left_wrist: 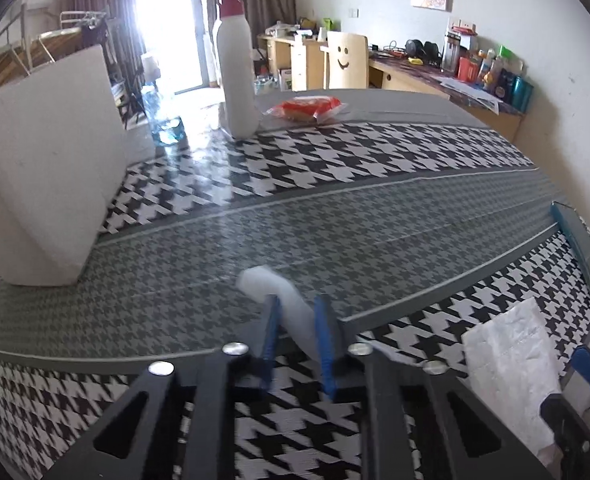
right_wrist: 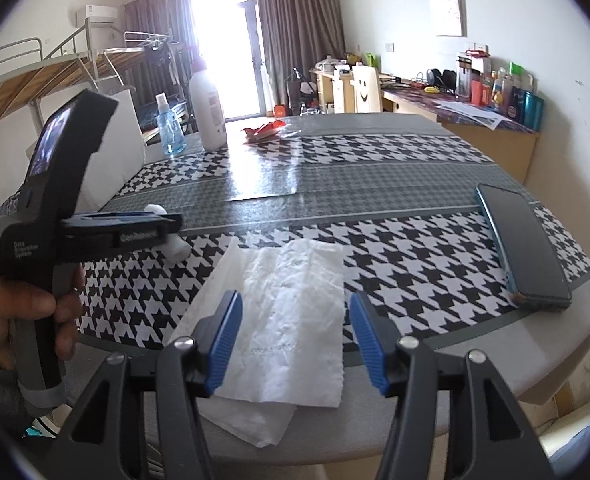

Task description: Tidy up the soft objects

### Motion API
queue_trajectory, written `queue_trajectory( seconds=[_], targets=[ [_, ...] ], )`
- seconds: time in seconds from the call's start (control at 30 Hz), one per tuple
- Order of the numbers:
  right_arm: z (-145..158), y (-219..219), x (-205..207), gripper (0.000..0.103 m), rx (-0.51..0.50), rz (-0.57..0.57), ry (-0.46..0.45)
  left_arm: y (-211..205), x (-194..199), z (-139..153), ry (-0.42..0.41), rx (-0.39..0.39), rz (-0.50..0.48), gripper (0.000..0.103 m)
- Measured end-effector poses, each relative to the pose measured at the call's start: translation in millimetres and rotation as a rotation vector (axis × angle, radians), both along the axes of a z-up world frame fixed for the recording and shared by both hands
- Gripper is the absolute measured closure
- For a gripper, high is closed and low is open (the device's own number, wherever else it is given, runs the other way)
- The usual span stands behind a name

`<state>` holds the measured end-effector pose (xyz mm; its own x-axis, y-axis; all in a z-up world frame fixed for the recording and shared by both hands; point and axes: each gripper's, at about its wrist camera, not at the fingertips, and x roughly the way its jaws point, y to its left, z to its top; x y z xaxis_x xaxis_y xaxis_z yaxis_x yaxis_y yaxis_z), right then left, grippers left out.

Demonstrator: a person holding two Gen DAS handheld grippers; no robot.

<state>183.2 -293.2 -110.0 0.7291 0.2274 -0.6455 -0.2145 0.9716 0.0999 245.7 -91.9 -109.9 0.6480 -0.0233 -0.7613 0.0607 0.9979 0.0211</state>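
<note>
Tissue roll [left_wrist: 279, 300] pinched between left claw [left_wrist: 298, 312] pads.

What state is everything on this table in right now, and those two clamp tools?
Left gripper: shut on the white roll.
White roll: pinched between the pads.
Right gripper: open, empty, over the tissue.
Tissue: flat, crinkled.
Phone: lying flat, screen dark.
Pump bottle: upright.
Red packet: lying flat.

Black two-finger grippers [right_wrist: 297, 336] with ribbed blue pads [right_wrist: 225, 342] (silver pivot screws), white-lettered handle [right_wrist: 35, 264] at left.
</note>
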Motion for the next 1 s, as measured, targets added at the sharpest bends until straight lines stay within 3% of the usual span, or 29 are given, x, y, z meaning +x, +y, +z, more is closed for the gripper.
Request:
queue_trajectory(
  seconds=[0.23,0.37,0.67,0.8,1.0],
  targets=[
    [2.0,8.2,2.3,0.042,-0.007,0.006,0.006,8.0,-12.3,3.3,0.007,-0.050,-0.051,0.094],
    [1.1,11.7,4.1,0.042,-0.010,0.009,0.012,5.0,-19.4,8.9,-0.015,-0.039,-0.096,0.095],
    [-1.1,19.4,8.3,0.042,-0.015,0.017,0.041,6.3,-45.5,40.9,-0.128,-0.057,-0.178,0.095],
    [-2.3,27.7,7.9,0.028,-0.040,0.021,0.041,7.7,-52.3,44.7,-0.155,-0.052,-0.187,0.095],
    [-5.2,35.8,8.3,0.027,-0.092,0.004,0.055,13.6,-58.0,43.5,-0.160,-0.055,-0.185,0.095]
  ],
)
